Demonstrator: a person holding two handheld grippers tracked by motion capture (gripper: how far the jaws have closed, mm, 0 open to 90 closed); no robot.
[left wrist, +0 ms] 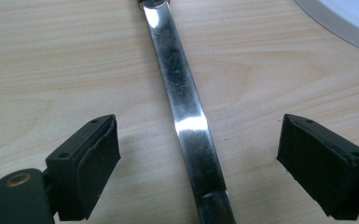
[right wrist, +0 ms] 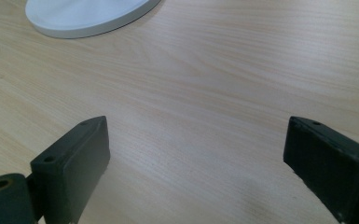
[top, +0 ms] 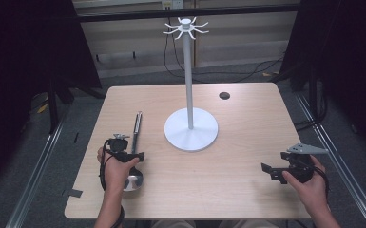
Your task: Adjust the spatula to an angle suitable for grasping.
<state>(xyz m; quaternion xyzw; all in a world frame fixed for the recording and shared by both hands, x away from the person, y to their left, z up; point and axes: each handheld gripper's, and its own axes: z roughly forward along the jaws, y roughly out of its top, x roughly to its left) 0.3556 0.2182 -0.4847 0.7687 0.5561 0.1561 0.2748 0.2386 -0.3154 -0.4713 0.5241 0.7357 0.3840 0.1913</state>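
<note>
Pale wooden table [top: 247,190], white hook stand [top: 190,128] at centre. The left gripper [left wrist: 198,154] hangs jaws wide astride the steel ladle [left wrist: 182,98] (handle between them, untouched), while the right gripper [right wrist: 198,163] gapes wide over bare wood.

Counter [top: 247,190] mostly bare wood. White stand [top: 190,128] sits mid-counter: broad round base, tall thin pole, hooked crown high above; it blocks the centre lane at base level. Metal ladle [top: 135,142] lies left of the base, handle running away from the near edge, bowl near the left hand [top: 116,171]. Left tongs [left wrist: 198,158] gape wide, straddling the handle with room either side. Right tongs [right wrist: 196,163] spread over bare wood. Small dark hole [top: 224,95] far right of pole.
</note>
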